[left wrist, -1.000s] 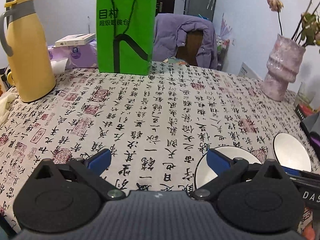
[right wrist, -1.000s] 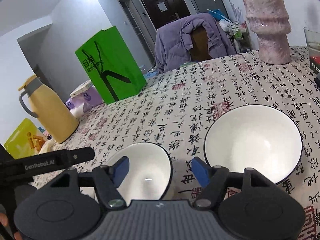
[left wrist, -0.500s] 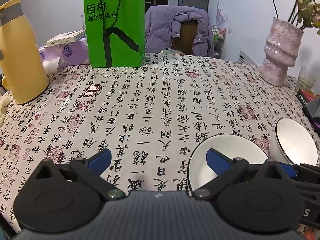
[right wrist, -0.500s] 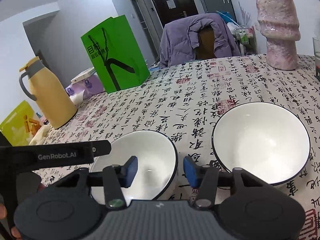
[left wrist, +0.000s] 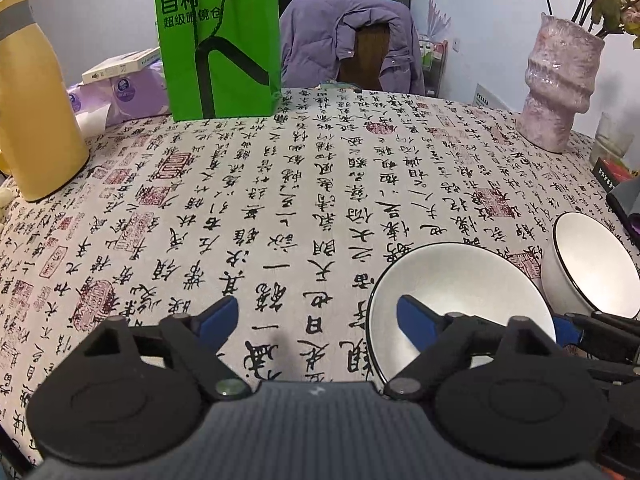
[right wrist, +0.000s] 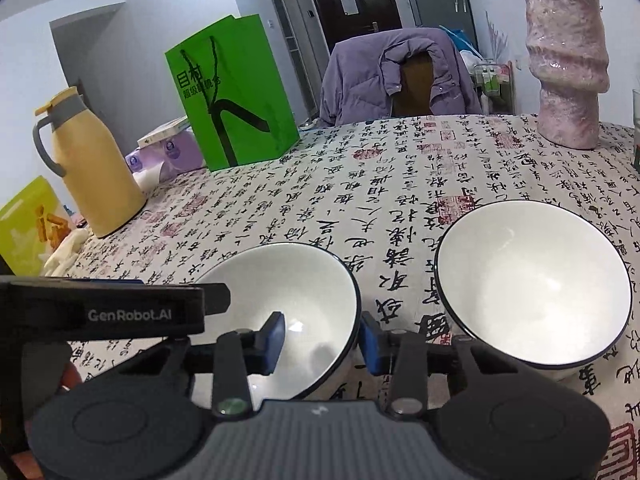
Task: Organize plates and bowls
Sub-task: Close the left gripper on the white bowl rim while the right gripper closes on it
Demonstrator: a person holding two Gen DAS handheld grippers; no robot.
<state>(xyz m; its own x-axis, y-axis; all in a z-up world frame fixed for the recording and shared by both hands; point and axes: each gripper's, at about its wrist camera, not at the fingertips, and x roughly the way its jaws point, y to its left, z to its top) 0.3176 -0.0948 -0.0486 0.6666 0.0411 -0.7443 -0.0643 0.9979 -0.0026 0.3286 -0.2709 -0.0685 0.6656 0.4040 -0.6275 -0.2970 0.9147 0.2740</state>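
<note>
Two white bowls with black rims stand side by side on the calligraphy tablecloth (left wrist: 280,200). The near bowl (left wrist: 460,292) (right wrist: 288,280) lies between both grippers. My left gripper (left wrist: 316,320) straddles its left rim, one finger inside and one over the cloth; its jaws are closing and no pad touches the rim. My right gripper (right wrist: 322,340) straddles its right rim, also closing, with a gap still showing beside the rim. The second bowl (left wrist: 588,268) (right wrist: 532,280) sits free to the right.
A yellow thermos jug (left wrist: 36,112) stands at the left and a green paper bag (left wrist: 218,40) at the back. A pink vase (left wrist: 556,88) is at the back right, with a glass (left wrist: 610,140) beside it. A purple jacket (right wrist: 400,76) hangs on a chair behind the table.
Both grippers' jaws have narrowed, the right one more, drawing in around the near bowl's right rim. The near bowl shows more fully in the left wrist view.
</note>
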